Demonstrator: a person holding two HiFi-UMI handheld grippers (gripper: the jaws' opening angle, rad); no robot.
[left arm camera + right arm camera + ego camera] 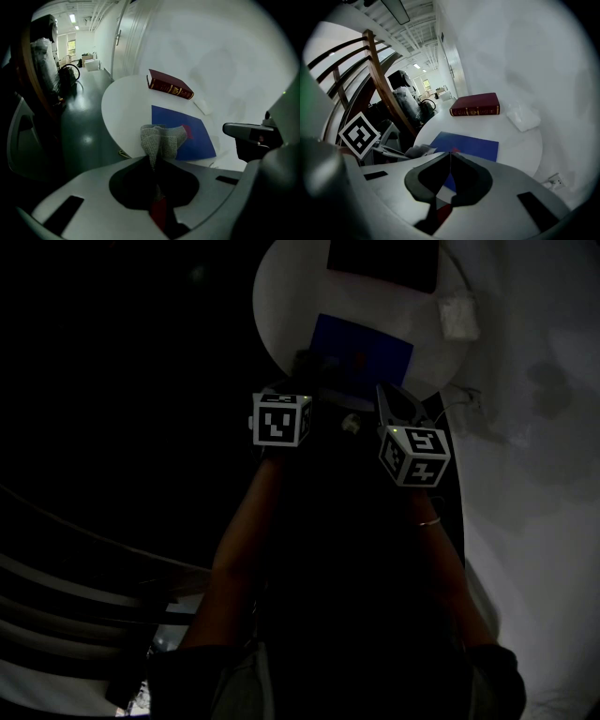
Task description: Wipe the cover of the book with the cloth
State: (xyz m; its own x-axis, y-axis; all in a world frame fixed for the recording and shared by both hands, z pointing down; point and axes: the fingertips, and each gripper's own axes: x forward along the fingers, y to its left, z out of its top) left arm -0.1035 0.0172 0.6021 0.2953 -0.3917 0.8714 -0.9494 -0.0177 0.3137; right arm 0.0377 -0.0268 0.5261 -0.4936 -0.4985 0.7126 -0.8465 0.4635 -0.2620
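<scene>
A blue book [183,132] lies flat near the round white table's [125,105] front edge. It shows in the head view [362,351] and the right gripper view [469,143] too. My left gripper [154,160] is shut on a grey knitted cloth [159,139], which bunches up above the jaws, just short of the book's near corner. From the right gripper view, that cloth [419,151] hangs at the table's edge. My right gripper [450,153] is shut with nothing in it, hovering before the book's near edge. Both grippers [281,418] [414,454] hang side by side.
A dark red book [169,85] lies at the table's far side, with a white packet [524,117] to its right near the wall. A wooden chair [384,89] and dark bags stand left of the table. A wall socket [555,180] sits low on the right.
</scene>
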